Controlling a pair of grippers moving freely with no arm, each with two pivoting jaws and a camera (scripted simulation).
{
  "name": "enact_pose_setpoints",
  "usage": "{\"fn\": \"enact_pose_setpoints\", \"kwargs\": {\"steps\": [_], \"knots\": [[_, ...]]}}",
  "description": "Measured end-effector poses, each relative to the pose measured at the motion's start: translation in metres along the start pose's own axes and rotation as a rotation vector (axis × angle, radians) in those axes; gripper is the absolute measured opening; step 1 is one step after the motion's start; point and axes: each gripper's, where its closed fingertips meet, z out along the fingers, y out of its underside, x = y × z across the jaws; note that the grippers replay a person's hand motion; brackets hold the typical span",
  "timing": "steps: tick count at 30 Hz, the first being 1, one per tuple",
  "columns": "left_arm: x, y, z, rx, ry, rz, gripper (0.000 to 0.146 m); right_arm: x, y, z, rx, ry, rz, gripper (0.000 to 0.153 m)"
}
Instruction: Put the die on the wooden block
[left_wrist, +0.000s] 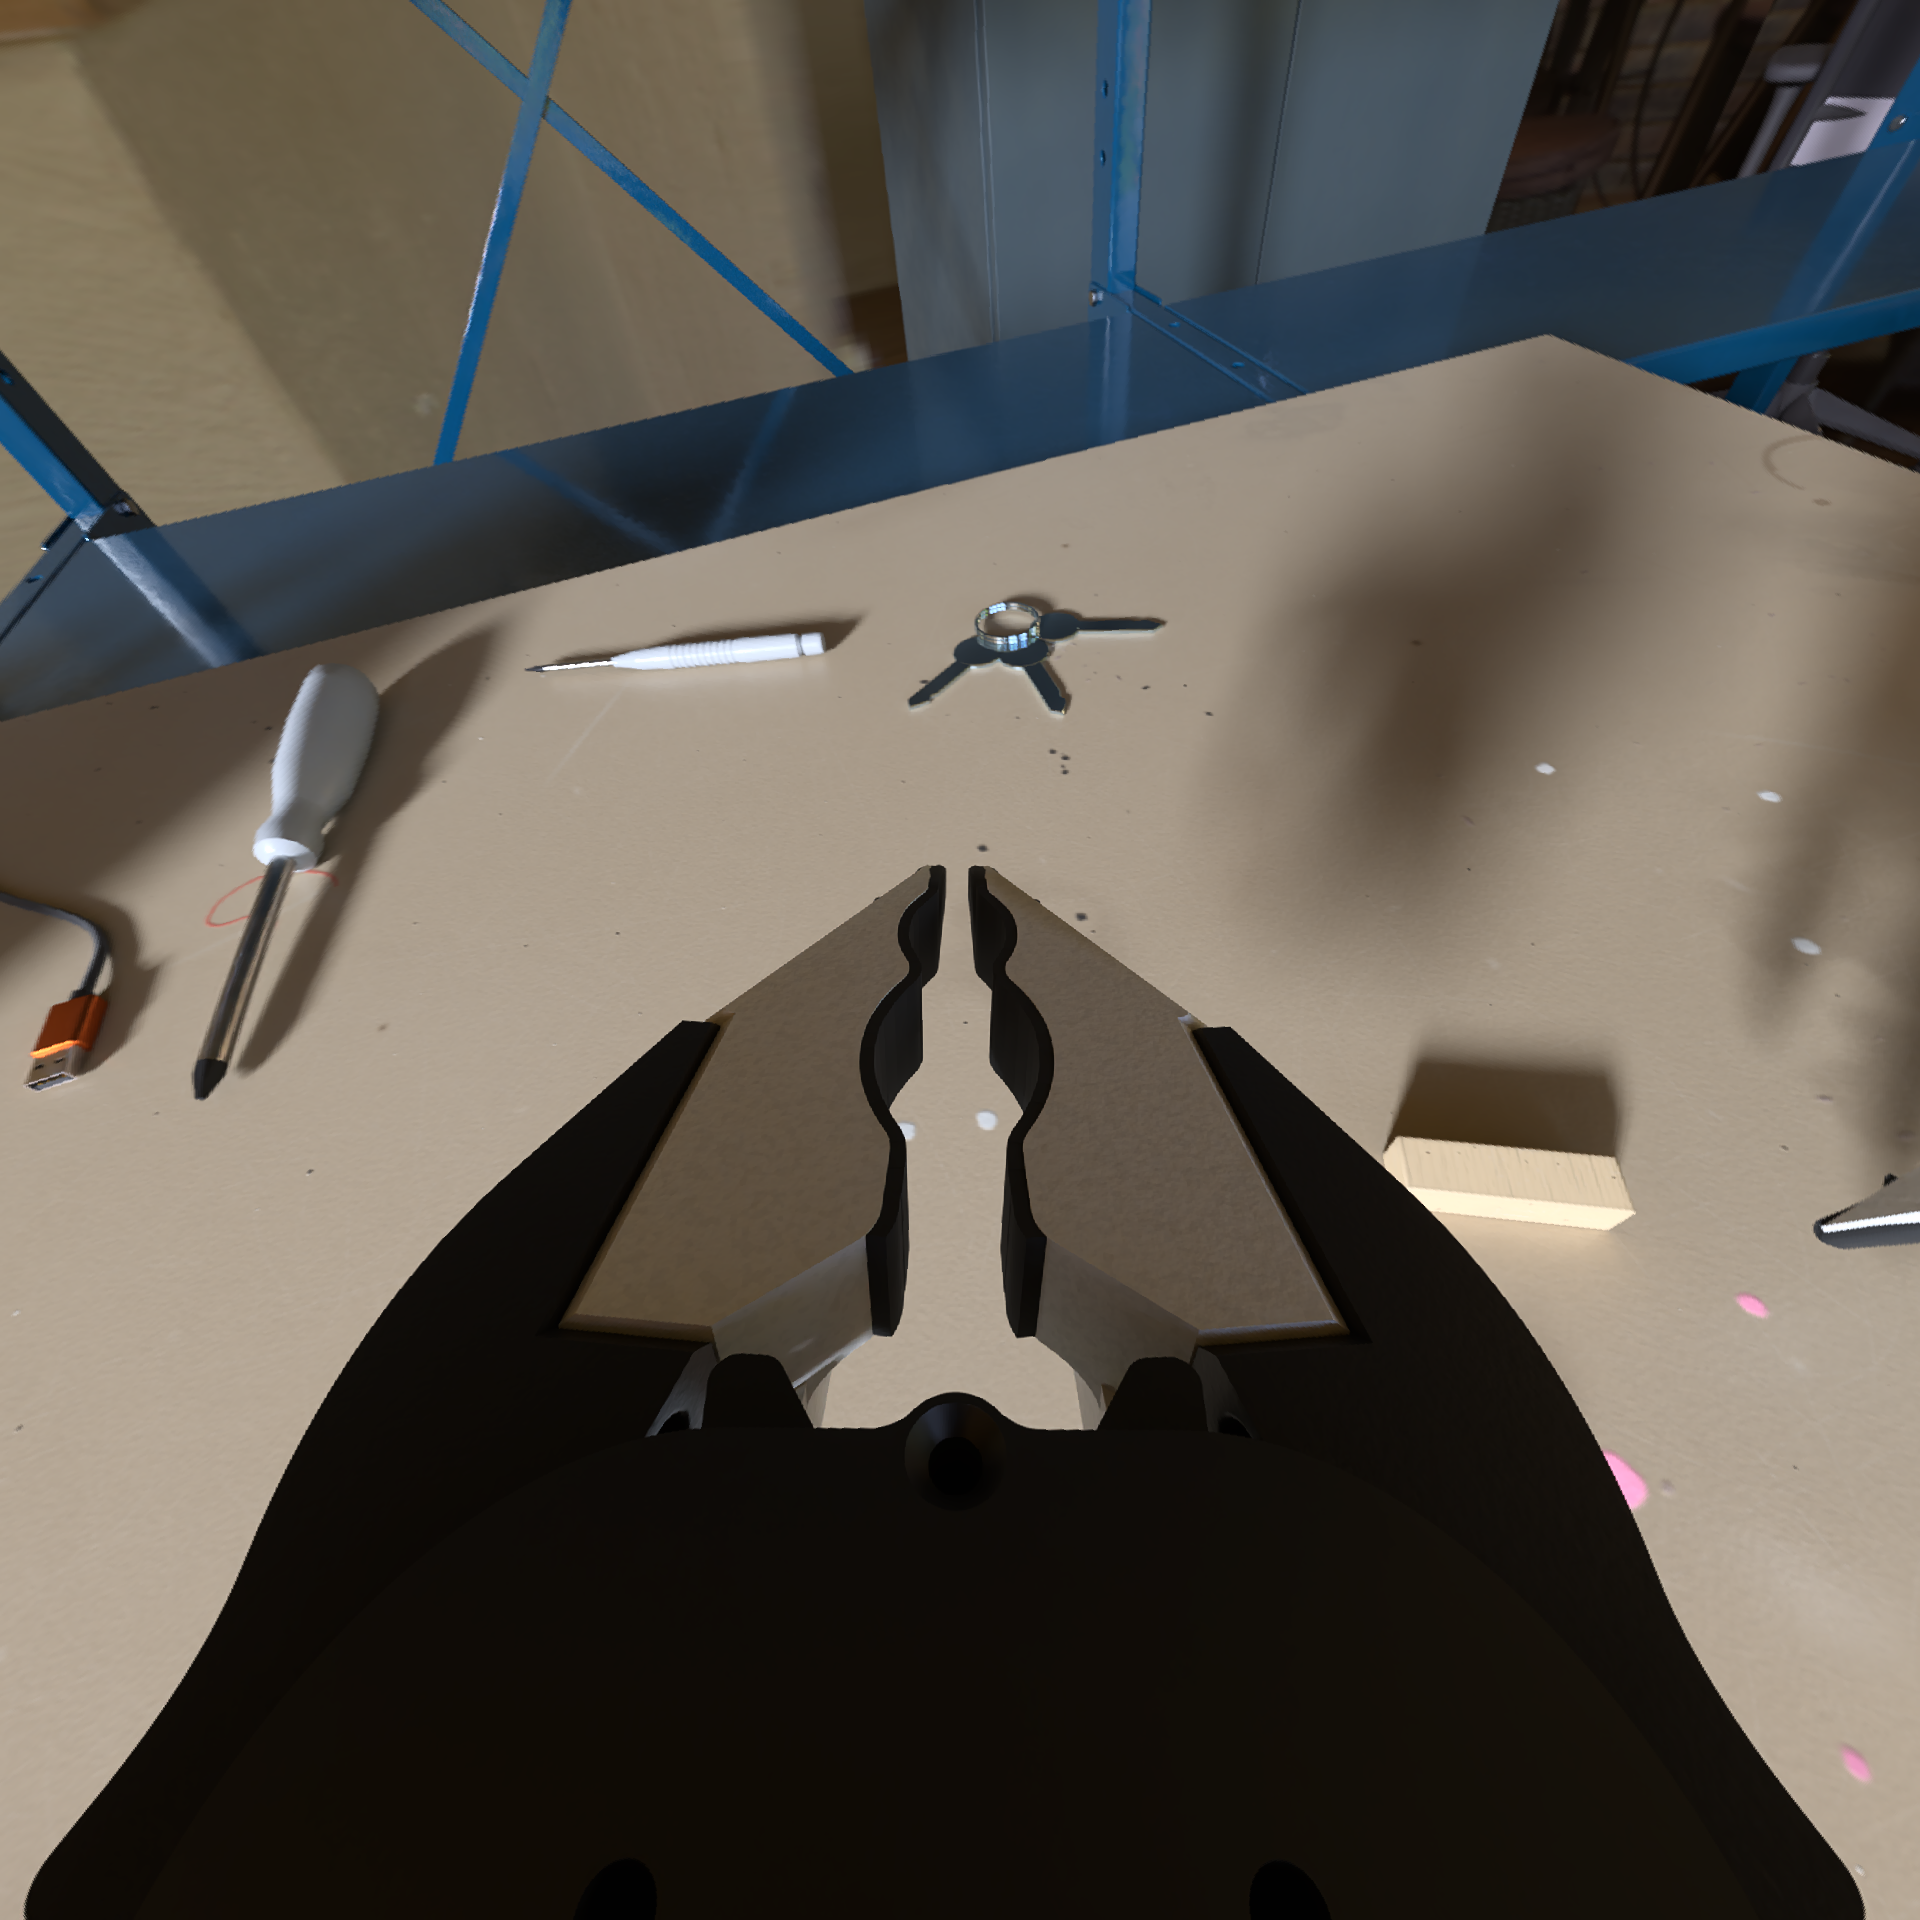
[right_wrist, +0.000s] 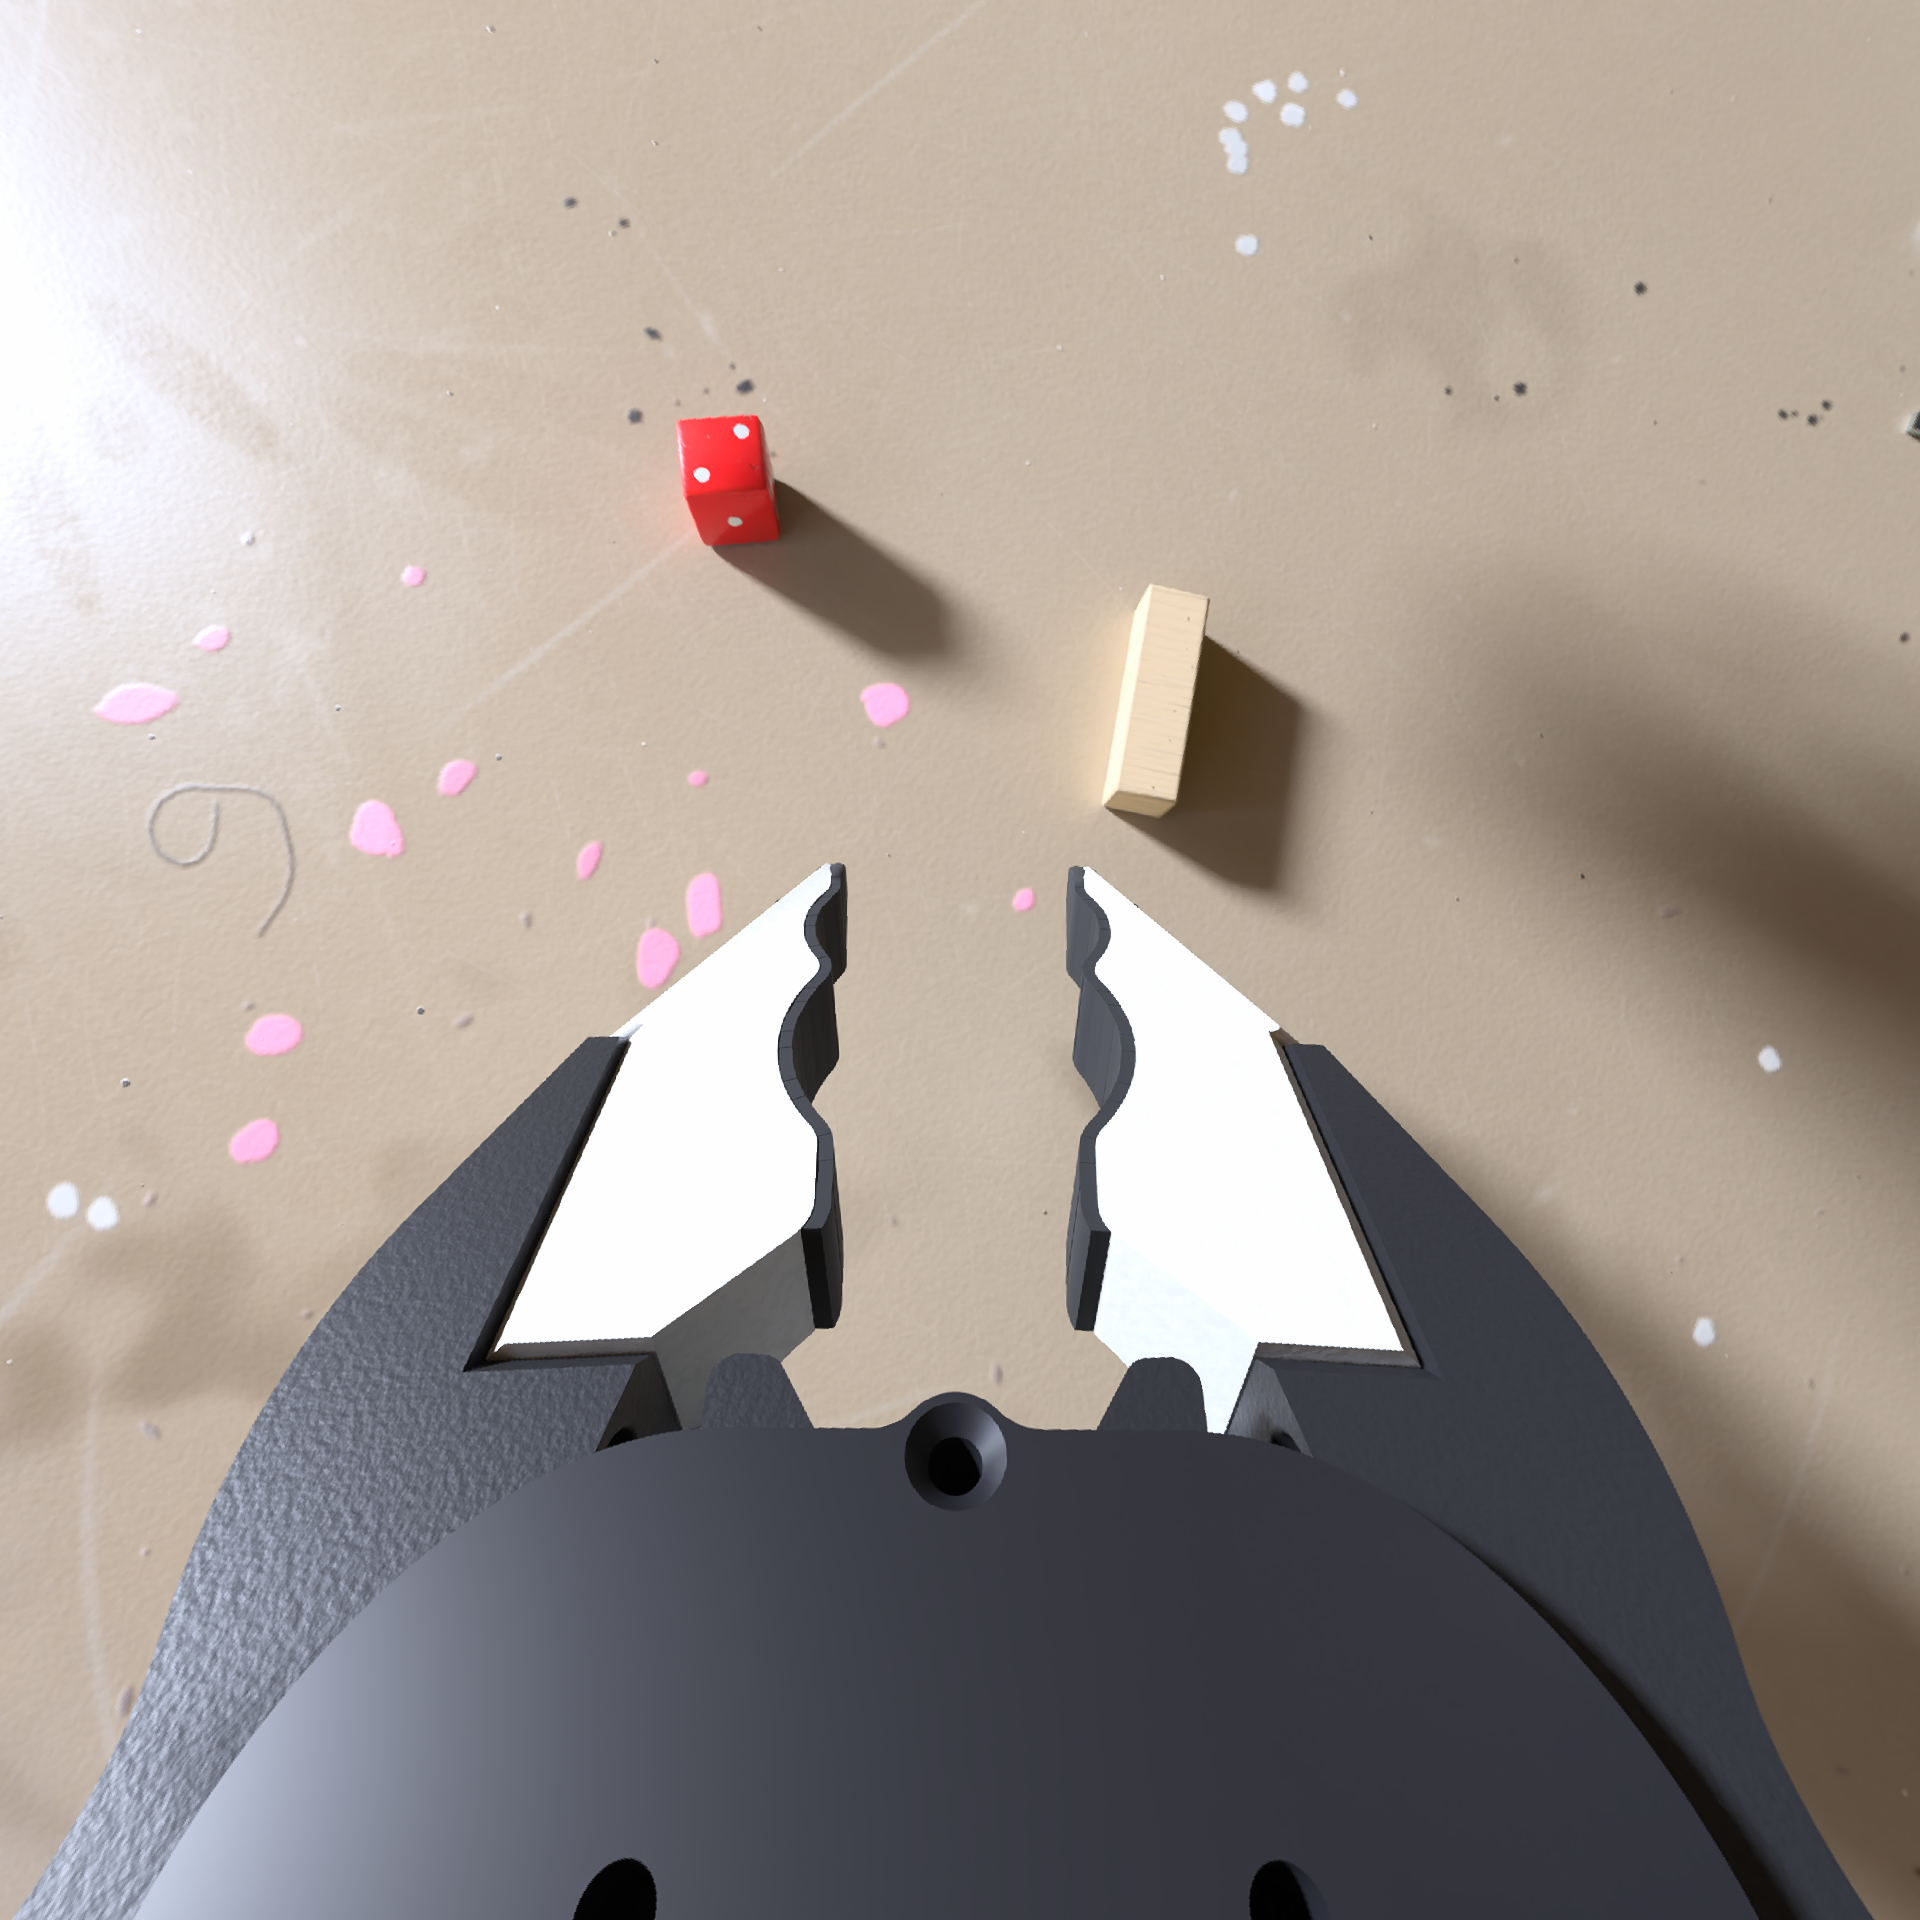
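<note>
Up front in the left wrist view, the left gripper (left_wrist: 957, 871) hangs over the tan table (left_wrist: 582, 810) with its jaws nearly together and nothing between them. The wooden block (left_wrist: 1509, 1182) lies flat to its right, and the tip of the other gripper shows at the right edge beyond the block. Farther off lie a set of keys (left_wrist: 1013, 646), a small white screwdriver (left_wrist: 691, 655), a larger screwdriver (left_wrist: 272, 873) and a USB cable (left_wrist: 64, 1029). The die is not seen from this side.

Looking down in the right wrist view, the right gripper (right_wrist: 956, 873) has its jaws apart and empty, poised above the paint-flecked surface. The red die (right_wrist: 729, 480) sits on the table ahead and to the left, well apart from the wooden block (right_wrist: 1155, 701), which lies ahead and to the right.

Nothing is grasped yet. The likely trouble is the die itself: it is small, so an off-centre closure could squirt it sideways. The block's top looks narrow, so a skewed release could tip the die off.
</note>
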Motion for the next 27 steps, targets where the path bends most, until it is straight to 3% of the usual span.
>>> {"fn": "enact_pose_setpoints", "kwargs": {"steps": [11,18,27], "knots": [[-0.014,-0.006,-0.01,0.023,-0.034,0.0,0.004,-0.045,-0.047,0.023,0.069,-0.131,-0.066,0.053],[-0.022,-0.006,-0.014,0.037,-0.047,-0.013,0.004,-0.061,-0.06,0.062,-0.042,-0.207,-0.086,0.062],[-0.031,-0.004,-0.017,0.056,-0.058,-0.041,0.004,-0.052,-0.064,0.07,-0.033,-0.182,-0.05,0.026]]}}
